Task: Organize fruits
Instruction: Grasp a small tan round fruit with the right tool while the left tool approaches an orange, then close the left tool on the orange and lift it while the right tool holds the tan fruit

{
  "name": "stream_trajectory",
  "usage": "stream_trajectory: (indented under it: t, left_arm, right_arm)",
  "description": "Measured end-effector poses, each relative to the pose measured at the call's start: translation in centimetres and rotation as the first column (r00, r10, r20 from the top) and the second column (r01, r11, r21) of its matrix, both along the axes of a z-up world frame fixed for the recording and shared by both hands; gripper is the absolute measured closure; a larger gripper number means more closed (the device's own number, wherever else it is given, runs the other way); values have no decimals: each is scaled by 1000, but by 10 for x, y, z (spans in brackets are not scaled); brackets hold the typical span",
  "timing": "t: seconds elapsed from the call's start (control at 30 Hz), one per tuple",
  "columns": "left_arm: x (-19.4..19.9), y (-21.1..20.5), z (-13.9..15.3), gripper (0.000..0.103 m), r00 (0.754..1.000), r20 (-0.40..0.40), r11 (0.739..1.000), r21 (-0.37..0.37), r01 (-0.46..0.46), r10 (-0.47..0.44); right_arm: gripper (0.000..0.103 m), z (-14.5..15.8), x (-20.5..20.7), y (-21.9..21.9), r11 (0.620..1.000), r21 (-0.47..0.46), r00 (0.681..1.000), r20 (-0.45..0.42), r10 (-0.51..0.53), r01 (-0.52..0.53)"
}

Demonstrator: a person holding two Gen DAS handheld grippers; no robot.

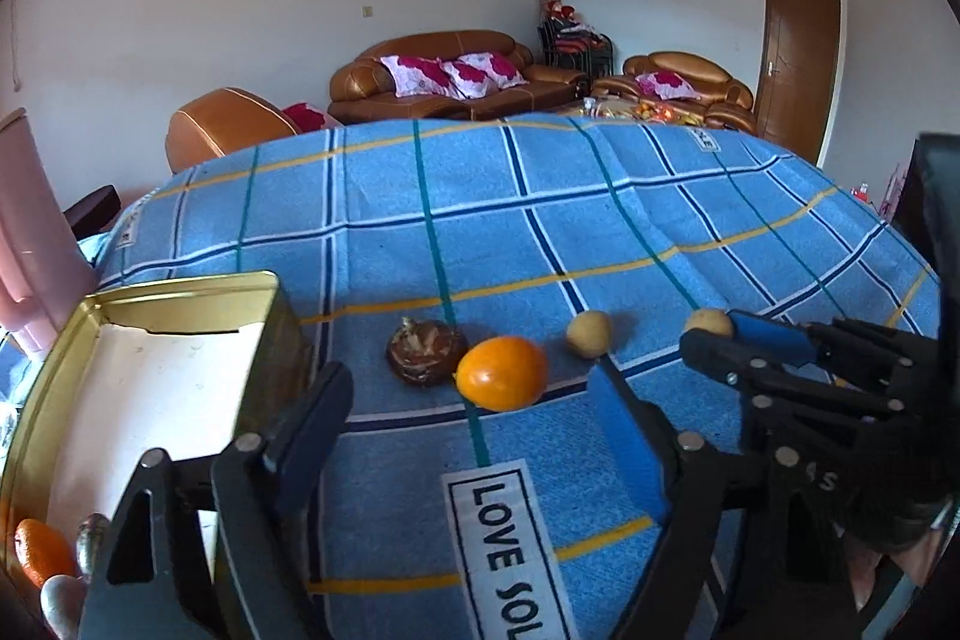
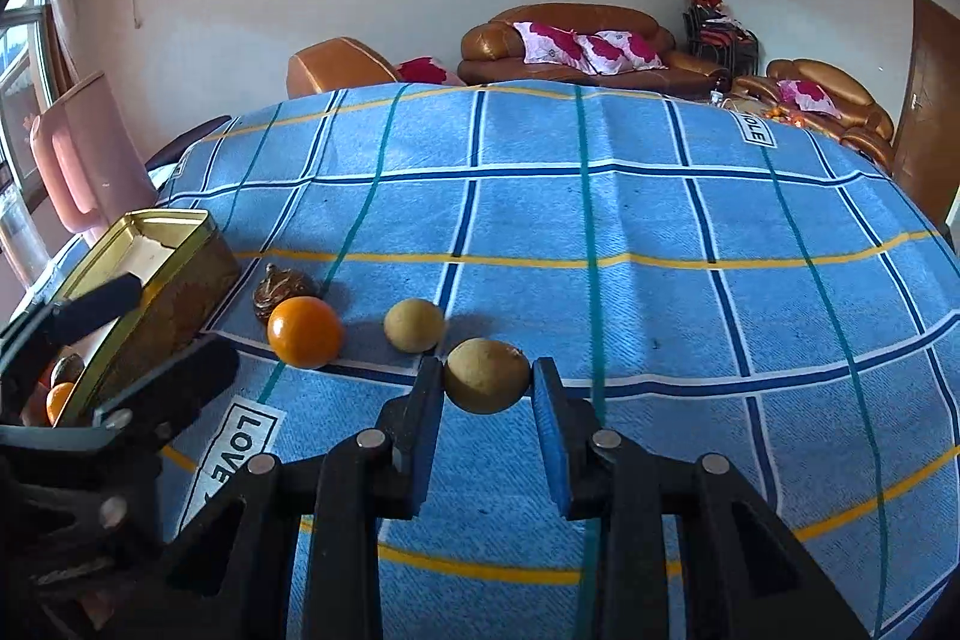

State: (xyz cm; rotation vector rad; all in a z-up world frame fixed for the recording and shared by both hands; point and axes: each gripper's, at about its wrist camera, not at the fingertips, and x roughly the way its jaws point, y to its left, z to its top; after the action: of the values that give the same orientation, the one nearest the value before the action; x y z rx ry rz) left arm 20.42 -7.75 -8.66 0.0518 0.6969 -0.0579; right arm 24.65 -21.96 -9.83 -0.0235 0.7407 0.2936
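The right gripper is closed on a small yellow-brown round fruit, both blue pads bearing on its widest line, left and right; the fruit sits on the blue checked tablecloth. A second yellow-brown fruit lies just beyond and left of the fingertips, an orange farther left, and a dark brown wrinkled fruit behind the orange beside the gold tin. The left gripper stands open and empty, the orange just ahead of its fingertips, the tin to its left with fruit already inside. The held fruit appears light, firm-skinned and smooth; being round, it may roll or squirt out under off-centre pressure. Grip across the equator with moderate force.
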Motion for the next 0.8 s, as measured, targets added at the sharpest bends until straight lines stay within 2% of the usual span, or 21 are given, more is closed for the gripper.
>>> stream_trajectory:
  t: [0.1,0.13,0.37,0.4,0.63,0.8]
  left_arm:
    - [19,-3,-12,43,997,-78,1000,-28,12,-14]
    - [24,-2,-13,46,996,-90,999,-46,15,-19]
    - [37,-11,-20,47,991,-129,999,-34,32,-36]
    - [37,-12,-20,57,990,-132,999,-31,37,-41]
    - [31,-10,-19,57,989,-125,995,-69,70,-78]
    - [22,-9,-13,57,992,-87,993,-81,82,-89]
  right_arm:
    - [71,2,0,-4,1000,17,1000,7,0,0]
    - [71,2,0,-4,1000,20,1000,10,3,-3]
    - [71,3,-1,1,1000,7,1000,17,21,-21]
    - [71,3,-1,1,1000,6,1000,17,23,-23]
    - [71,5,-5,0,1000,9,999,46,12,-13]
    - [71,11,-13,1,1000,10,995,98,27,-28]
